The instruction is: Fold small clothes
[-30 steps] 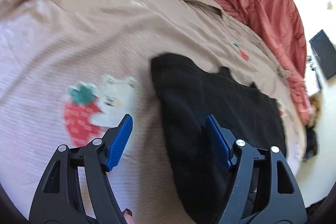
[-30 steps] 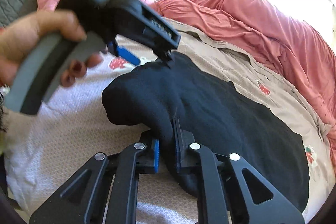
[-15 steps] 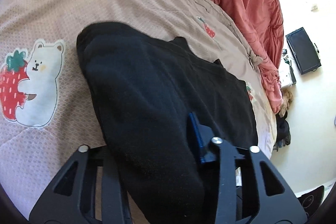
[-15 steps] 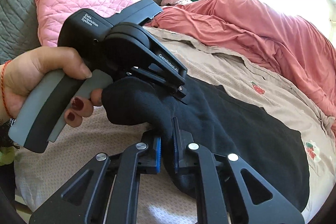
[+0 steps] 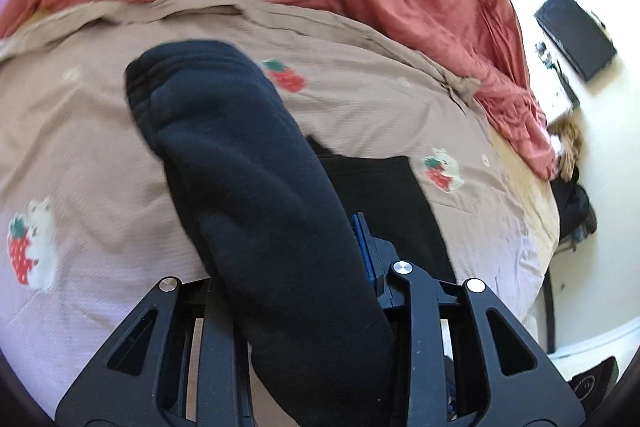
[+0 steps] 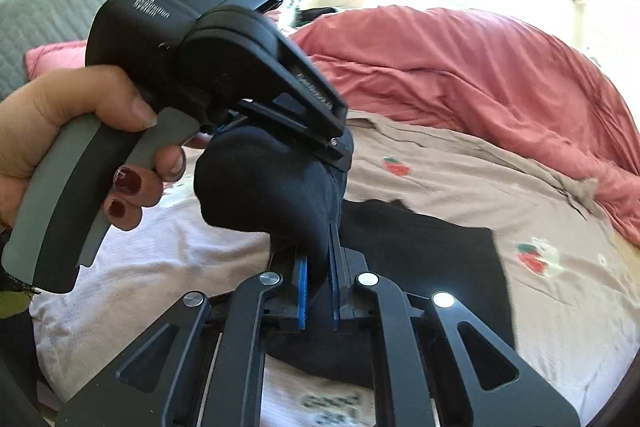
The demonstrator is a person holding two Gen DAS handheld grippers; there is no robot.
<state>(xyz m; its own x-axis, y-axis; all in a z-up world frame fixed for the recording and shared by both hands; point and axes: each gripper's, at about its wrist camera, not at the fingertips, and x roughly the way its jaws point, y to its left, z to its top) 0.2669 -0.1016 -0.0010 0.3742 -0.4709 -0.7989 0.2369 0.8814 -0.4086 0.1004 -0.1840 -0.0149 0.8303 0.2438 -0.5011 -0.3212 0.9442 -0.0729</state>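
Black garment [image 5: 256,187]: dark knit piece, lifted off the beige bedspread [image 5: 380,99] at its near end; the rest lies flat on the bed.
Long axis: in the left wrist view the raised fold runs from the jaws up and left to a rounded end.
Left gripper [image 5: 292,267]: jaws have just been closing, now clamped on the cloth; 1 blue pad [image 5: 362,247] shows.
Right gripper [image 6: 318,275]: jaws nearly together, pinching a bunch of the same cloth.
Hand [image 6: 60,131]: grips the left gripper's grey handle.
Beyond: red duvet [image 6: 480,75].
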